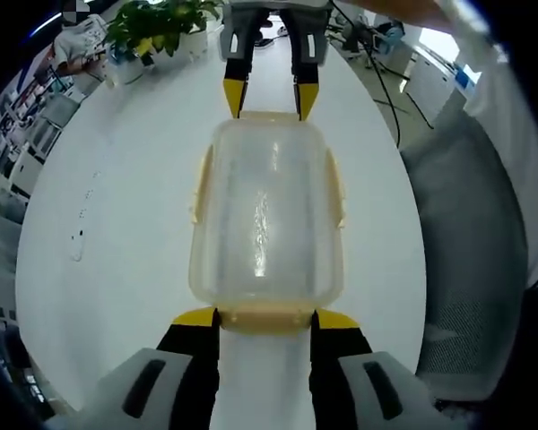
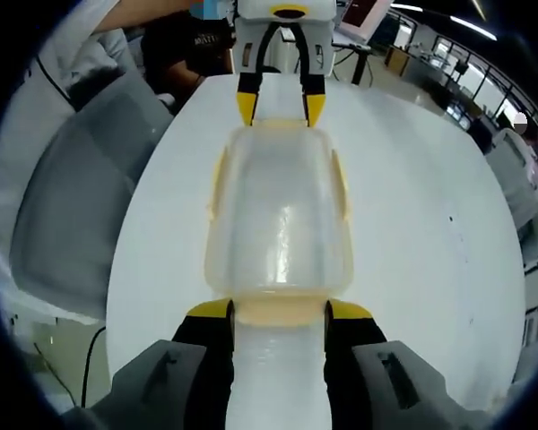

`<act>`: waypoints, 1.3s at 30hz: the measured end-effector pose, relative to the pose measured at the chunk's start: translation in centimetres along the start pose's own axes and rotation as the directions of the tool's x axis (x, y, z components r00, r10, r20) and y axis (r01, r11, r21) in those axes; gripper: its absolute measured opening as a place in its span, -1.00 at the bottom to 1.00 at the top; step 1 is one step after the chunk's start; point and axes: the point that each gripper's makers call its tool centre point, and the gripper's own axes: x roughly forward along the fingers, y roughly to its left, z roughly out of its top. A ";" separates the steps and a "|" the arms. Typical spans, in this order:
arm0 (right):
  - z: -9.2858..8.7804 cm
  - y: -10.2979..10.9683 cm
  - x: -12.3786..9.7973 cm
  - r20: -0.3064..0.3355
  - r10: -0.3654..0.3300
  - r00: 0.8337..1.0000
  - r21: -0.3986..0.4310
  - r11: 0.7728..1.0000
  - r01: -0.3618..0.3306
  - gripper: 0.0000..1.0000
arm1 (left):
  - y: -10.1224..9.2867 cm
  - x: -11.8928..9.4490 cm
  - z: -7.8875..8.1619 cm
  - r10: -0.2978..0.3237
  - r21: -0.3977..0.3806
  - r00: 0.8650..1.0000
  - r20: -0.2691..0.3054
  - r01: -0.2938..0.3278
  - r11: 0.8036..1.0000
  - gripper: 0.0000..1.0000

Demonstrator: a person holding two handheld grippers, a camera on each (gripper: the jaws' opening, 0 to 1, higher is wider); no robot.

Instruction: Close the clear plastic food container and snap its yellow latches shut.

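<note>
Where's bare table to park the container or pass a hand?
Bare white table lies on both long sides of the container, out to the plant on one side and the table edge by the chair on the other. Crowded at both short ends: left gripper and right gripper flank them.

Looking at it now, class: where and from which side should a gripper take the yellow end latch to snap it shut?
Probably grip the end latch by its free outer edge, coming in from the container's short end; the left gripper already straddles it there.
</note>
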 end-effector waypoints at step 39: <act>-4.7 0.3 -0.6 -0.002 0.040 0.999 0.013 0.999 -0.040 -0.29 | -0.4 3.3 3.4 -0.055 -0.014 0.997 -0.053 0.055 0.998 -0.34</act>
